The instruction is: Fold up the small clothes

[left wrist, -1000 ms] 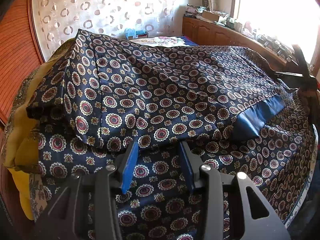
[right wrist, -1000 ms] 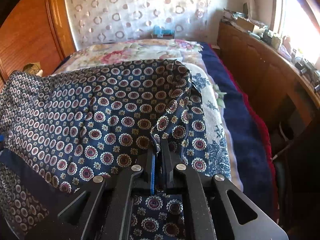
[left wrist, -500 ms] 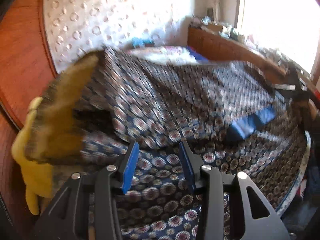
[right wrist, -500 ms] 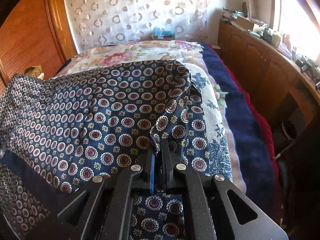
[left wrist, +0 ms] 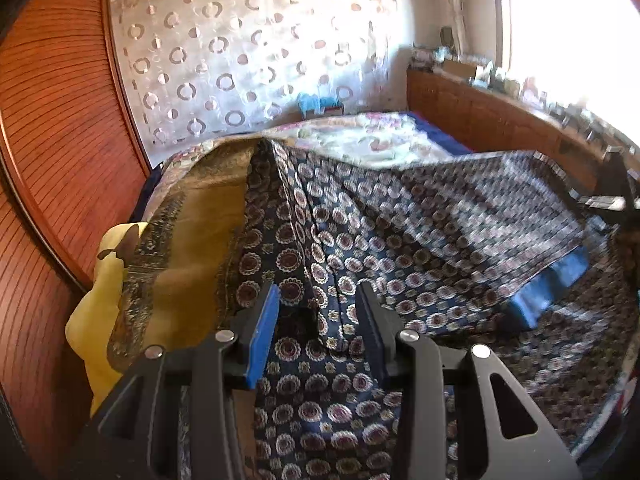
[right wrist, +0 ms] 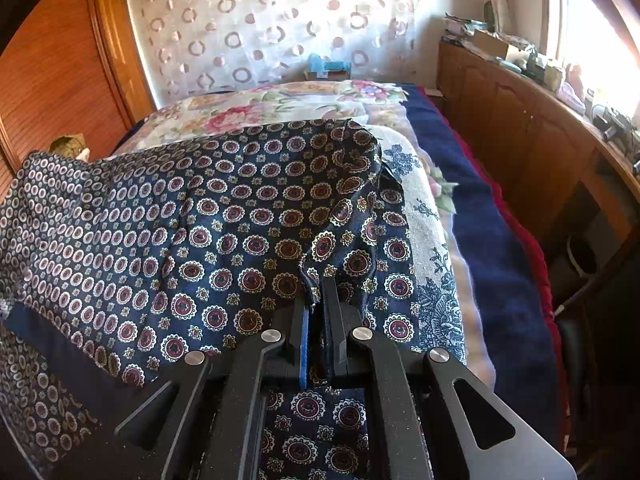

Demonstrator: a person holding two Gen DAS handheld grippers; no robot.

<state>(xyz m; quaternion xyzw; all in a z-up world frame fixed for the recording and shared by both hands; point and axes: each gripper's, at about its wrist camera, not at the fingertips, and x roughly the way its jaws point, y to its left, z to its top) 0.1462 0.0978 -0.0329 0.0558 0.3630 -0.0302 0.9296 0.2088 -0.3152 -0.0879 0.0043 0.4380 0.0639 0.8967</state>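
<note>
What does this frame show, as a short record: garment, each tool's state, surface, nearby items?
garment: navy medallion-print cloth, partly folded over itself, plain navy band along one edge
left tool: left tool open, a raised fold of the cloth stands between its fingers, not clamped
right tool: right tool shut on a pinch of the cloth
surface: bed with floral bedspread
nearby: mustard-yellow fabric at the cloth's left; wooden cabinet along the window side
blur: left wrist view is motion-blurred on its right half

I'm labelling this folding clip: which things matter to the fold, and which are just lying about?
In the job: navy patterned cloth; right gripper, shut on it; left gripper, open.
Lying about: floral bedspread; yellow pillow; blue box; sideboard clutter.
</note>
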